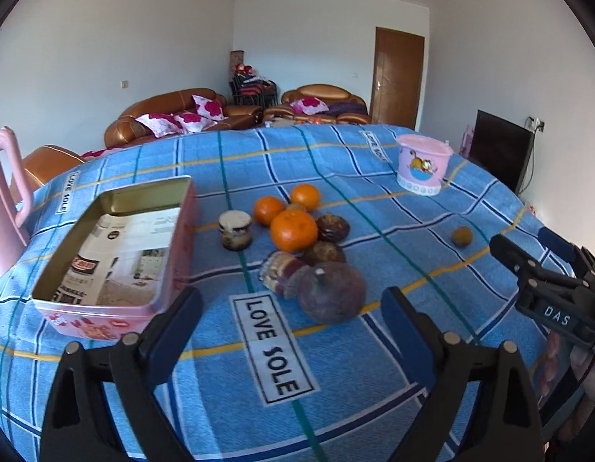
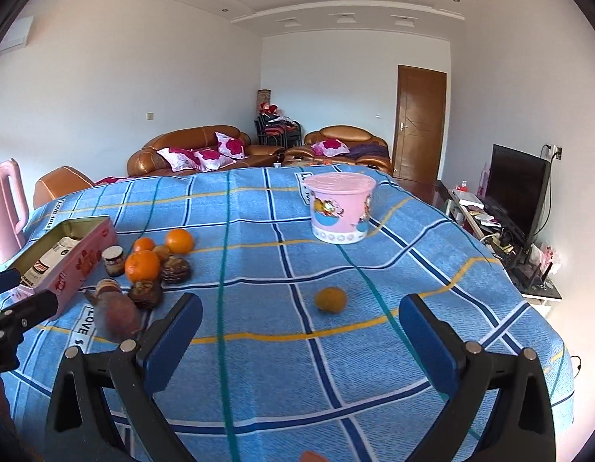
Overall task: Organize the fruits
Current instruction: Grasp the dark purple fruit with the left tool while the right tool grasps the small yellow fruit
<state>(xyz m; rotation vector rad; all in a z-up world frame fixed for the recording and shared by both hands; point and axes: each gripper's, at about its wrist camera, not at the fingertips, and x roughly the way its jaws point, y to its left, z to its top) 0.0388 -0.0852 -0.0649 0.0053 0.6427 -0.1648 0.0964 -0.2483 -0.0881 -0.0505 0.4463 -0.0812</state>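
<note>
Fruit lies heaped near the middle of a blue plaid tablecloth [image 1: 374,365]: three round oranges [image 1: 293,230], dark wrinkled fruits [image 1: 332,227] and a large purplish-brown fruit [image 1: 332,295] nearest the front edge. An open pink rectangular tin [image 1: 116,308] sits by the left edge, a pink cartoon-printed bucket [image 2: 340,208] towards the far right corner. Both the left gripper [image 1: 293,300] and right gripper [image 2: 301,308] stand wide, holding nothing. A lone small yellow-brown fruit [image 2: 330,299] rests apart, ahead of the right jaws. Best practice, arguably: centre each round fruit between the pads and close gently, lest it roll.
</note>
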